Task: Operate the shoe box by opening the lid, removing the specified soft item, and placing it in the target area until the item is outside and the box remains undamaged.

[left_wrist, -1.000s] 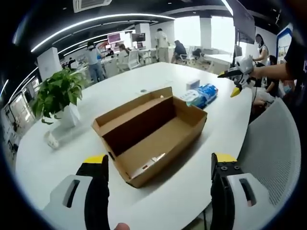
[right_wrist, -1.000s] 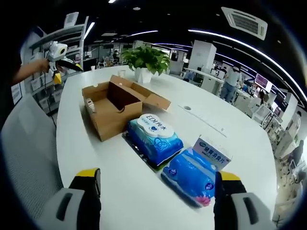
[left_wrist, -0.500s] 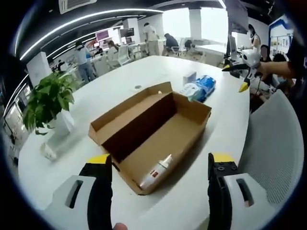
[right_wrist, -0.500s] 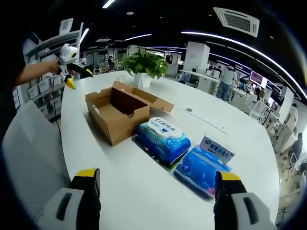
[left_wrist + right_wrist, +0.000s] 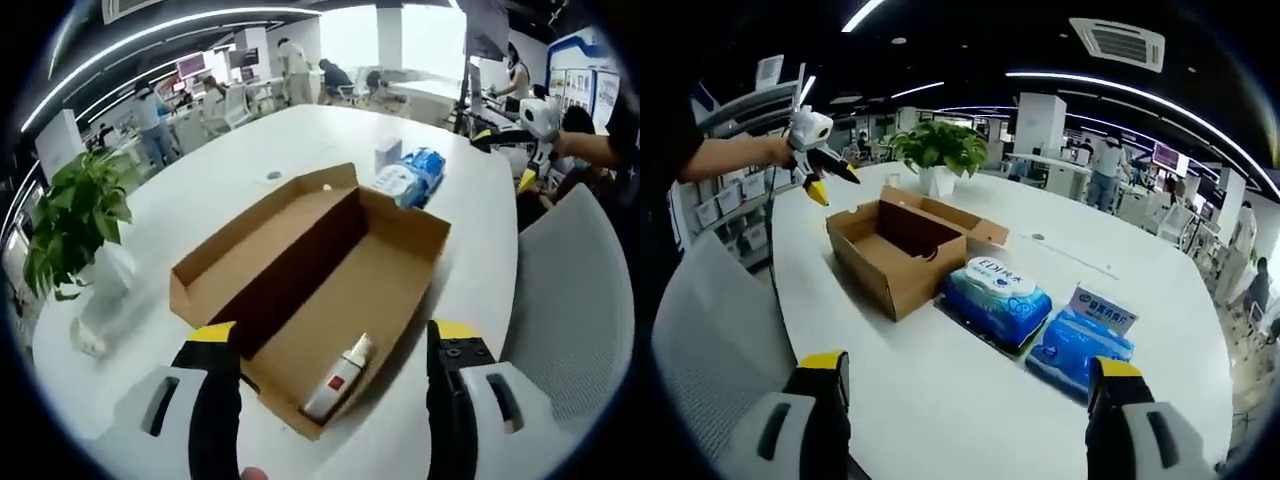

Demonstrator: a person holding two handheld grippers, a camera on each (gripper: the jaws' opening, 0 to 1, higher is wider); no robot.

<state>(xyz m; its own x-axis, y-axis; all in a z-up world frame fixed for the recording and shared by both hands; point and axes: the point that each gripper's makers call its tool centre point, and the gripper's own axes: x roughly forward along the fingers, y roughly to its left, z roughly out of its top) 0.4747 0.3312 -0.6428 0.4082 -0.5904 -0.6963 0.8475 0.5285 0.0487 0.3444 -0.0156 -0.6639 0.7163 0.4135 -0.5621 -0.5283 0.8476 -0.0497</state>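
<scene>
Judging by how things lie, we have the first step done: the shoe box (image 5: 310,290) sits open on the white table (image 5: 250,170), its lid folded back flat along the far long side. Inside, near the closest corner in the left gripper view, lies a small white bottle (image 5: 340,378) with a red label; nothing else shows in the box. Two blue soft packs rest on the table outside it, the wipes pack (image 5: 997,301) just beside the box's end and the second blue pack (image 5: 1081,345) next to that one. Whether either of them is the soft item the task means, we cannot say, so the removal may be finished or not. The box looks unharmed. We hold the left gripper (image 5: 330,345) above the near end of the box, jaws wide apart and empty. Our right gripper (image 5: 962,378) hangs over bare tabletop short of the packs, also spread wide with nothing between its jaws
</scene>
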